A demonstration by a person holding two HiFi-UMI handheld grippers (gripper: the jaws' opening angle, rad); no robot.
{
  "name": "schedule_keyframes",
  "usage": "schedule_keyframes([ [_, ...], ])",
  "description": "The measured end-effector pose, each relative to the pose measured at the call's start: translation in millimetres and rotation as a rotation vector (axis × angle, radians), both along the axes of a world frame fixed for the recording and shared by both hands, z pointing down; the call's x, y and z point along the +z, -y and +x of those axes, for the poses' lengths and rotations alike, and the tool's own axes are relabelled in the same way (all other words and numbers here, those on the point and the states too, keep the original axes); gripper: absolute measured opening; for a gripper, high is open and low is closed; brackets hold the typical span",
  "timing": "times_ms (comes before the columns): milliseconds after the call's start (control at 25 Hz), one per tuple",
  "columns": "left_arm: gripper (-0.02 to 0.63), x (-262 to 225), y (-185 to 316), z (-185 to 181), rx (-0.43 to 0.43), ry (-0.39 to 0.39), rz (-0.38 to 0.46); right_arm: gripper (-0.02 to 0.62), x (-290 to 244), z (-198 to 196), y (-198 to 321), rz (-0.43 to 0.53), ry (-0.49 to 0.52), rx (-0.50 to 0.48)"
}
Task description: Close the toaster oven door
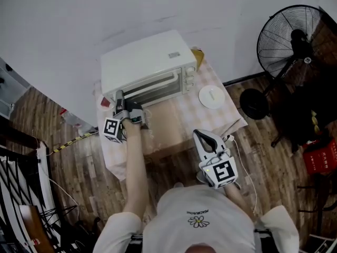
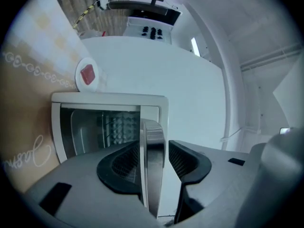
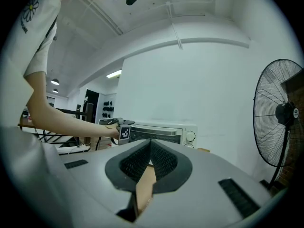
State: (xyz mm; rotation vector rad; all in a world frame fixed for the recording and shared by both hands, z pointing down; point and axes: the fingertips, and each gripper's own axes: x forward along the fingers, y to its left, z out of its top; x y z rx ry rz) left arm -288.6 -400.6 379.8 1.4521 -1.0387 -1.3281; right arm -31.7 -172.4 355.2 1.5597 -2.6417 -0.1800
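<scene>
Easing off is my call here: my left claw [image 2: 155, 148] stands apart round the door handle [image 2: 152, 132], clear on one side, and the toaster oven [image 1: 147, 62] door [image 1: 151, 93] at the worktop's [image 1: 206, 119] far left looks shut. I'd back straight out toward me without snagging the bar. My right claw [image 3: 149, 158], pressed together and empty, hangs near right.

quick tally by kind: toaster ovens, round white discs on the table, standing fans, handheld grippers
white toaster oven: 1
round white discs: 2 (plain disc, red-centred disc)
black standing fan: 1
handheld two-jaw grippers: 2 (left gripper, right gripper)
total: 6
</scene>
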Motion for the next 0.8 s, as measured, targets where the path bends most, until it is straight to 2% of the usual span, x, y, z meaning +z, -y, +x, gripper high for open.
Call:
schedule_keyframes([
  [120,0.196,-2.7,-4.2,-1.5,-0.006,0.055,-0.001,0.011,0.5,1.7,3.6,-0.011,0.025,-0.01],
  [400,0.196,-3.8,-38.1,-12.4,-0.031,0.161,-0.035,0.011,2.1,-19.5,2.1,-0.026,0.054,-0.089],
  [560,0.196,-14.3,-62.6,-21.0,-0.062,0.198,-0.014,0.011,4.1,-32.9,0.4,-0.014,0.056,-0.143],
  [720,0.195,-57.2,-98.0,-11.9,-0.083,0.403,0.081,0.011,6.1,-39.2,-0.9,-0.027,0.055,-0.17],
  [800,0.195,-77.3,-116.0,-1.3,-0.1,0.568,0.121,0.011,5.4,-40.4,2.8,-0.038,0.068,-0.167],
])
